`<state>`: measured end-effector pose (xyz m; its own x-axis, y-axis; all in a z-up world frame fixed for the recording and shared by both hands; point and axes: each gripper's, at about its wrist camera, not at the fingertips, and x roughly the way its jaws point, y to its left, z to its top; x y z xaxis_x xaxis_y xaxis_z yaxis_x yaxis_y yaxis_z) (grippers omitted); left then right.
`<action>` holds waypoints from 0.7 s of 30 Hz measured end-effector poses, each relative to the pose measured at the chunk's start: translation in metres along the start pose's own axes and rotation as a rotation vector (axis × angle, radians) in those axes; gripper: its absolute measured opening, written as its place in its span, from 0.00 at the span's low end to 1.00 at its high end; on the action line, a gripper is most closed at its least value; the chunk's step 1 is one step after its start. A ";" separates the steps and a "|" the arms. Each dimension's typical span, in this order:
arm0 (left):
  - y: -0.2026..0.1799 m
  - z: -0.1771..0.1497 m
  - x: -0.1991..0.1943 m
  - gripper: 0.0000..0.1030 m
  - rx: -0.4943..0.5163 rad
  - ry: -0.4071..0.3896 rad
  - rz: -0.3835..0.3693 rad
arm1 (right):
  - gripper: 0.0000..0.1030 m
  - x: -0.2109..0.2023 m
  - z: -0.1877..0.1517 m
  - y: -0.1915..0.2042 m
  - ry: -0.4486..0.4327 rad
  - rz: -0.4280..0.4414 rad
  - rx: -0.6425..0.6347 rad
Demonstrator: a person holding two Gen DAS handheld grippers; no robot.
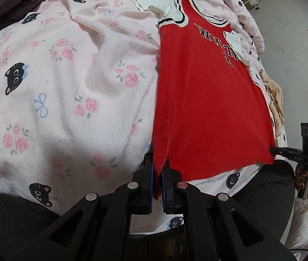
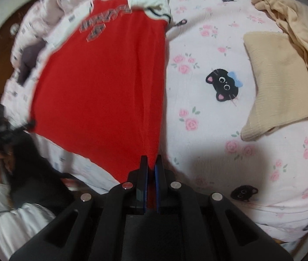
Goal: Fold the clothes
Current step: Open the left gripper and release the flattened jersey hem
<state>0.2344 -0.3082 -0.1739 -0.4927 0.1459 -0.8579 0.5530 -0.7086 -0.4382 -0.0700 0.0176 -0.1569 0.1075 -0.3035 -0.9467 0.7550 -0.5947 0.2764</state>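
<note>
On the pink cat-print bedspread [image 1: 67, 87] a red jersey [image 1: 208, 91] lies spread flat (lettered chest at the far end). The left gripper [image 1: 158, 174] pinches one near hem corner, the right gripper [image 2: 151, 169] the other, both jaws nearly closed on the red cloth. A folded beige garment [image 2: 282, 82] lies just beside the jersey, apart from it; only the right wrist view shows it whole. The left view alone shows a white wall [image 1: 295, 43].

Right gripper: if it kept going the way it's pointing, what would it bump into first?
The right gripper is shut on the red jersey and points steeply down, so it would probably press the jersey into the pink bedsheet underneath. Depth is hard to judge.
</note>
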 end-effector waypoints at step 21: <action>-0.029 0.038 -0.064 0.29 0.150 -0.243 0.144 | 0.45 -0.059 0.046 0.055 -0.325 -0.335 -0.248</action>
<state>0.2241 -0.3231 -0.0957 -0.5727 -0.1197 -0.8110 0.5325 -0.8065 -0.2570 -0.0641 -0.0316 -0.0785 -0.3428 -0.3658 -0.8653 0.8482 -0.5165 -0.1177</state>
